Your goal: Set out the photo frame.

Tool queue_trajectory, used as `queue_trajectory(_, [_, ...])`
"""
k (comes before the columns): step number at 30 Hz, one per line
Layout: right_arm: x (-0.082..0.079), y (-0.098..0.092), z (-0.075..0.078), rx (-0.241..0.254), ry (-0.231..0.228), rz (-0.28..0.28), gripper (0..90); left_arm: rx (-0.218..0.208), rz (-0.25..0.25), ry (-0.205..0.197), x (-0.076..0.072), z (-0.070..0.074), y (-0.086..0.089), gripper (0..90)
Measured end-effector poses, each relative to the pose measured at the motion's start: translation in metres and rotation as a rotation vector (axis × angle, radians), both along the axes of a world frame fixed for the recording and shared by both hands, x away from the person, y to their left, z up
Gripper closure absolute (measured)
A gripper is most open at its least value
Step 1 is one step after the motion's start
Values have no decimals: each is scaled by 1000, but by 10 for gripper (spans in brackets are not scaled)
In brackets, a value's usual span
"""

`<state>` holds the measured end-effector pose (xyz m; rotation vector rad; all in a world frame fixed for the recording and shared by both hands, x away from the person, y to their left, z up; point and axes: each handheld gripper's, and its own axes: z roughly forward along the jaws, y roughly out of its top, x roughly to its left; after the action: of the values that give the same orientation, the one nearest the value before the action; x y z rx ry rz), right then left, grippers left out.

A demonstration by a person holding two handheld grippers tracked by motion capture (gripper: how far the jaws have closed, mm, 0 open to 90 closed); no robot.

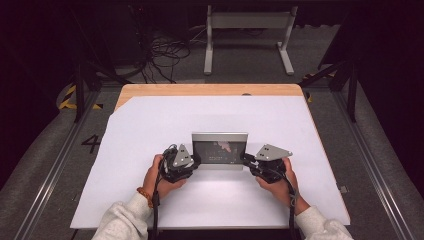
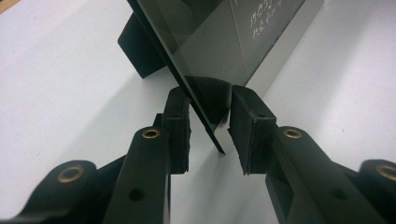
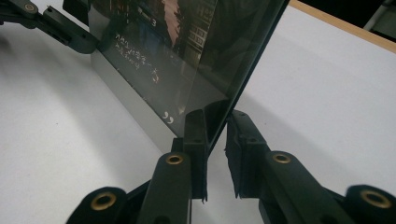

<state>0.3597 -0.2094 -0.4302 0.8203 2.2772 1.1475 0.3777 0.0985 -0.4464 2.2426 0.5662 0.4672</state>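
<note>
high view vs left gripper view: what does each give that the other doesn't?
High view: the whole picture frame standing on the white sheet, the right gripper at its right edge, the wooden table and the floor cables behind it. Left gripper view: the frame's black back stand, and the left gripper with its pads closed on the glass near a lower corner. Both: the frame, the sheet, the left gripper and the pale handwriting on the glass.
</note>
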Motion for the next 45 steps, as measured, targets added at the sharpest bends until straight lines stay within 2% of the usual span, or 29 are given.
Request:
queue_trajectory(11, [-2, -5, 3, -1, 1, 5, 791, -17, -6, 5, -3, 4, 9, 694])
queue_trajectory(30, [-10, -11, 5, -19, -3, 19, 781, -8, -11, 12, -12, 5, 17, 680])
queue_trajectory(36, [-13, -17, 5, -24, 0, 17, 763, -16, -4, 15, -15, 5, 22, 659])
queue_trajectory(45, [-18, -23, 5, -36, -3, 15, 681, -22, 0, 5, -22, 6, 31, 609])
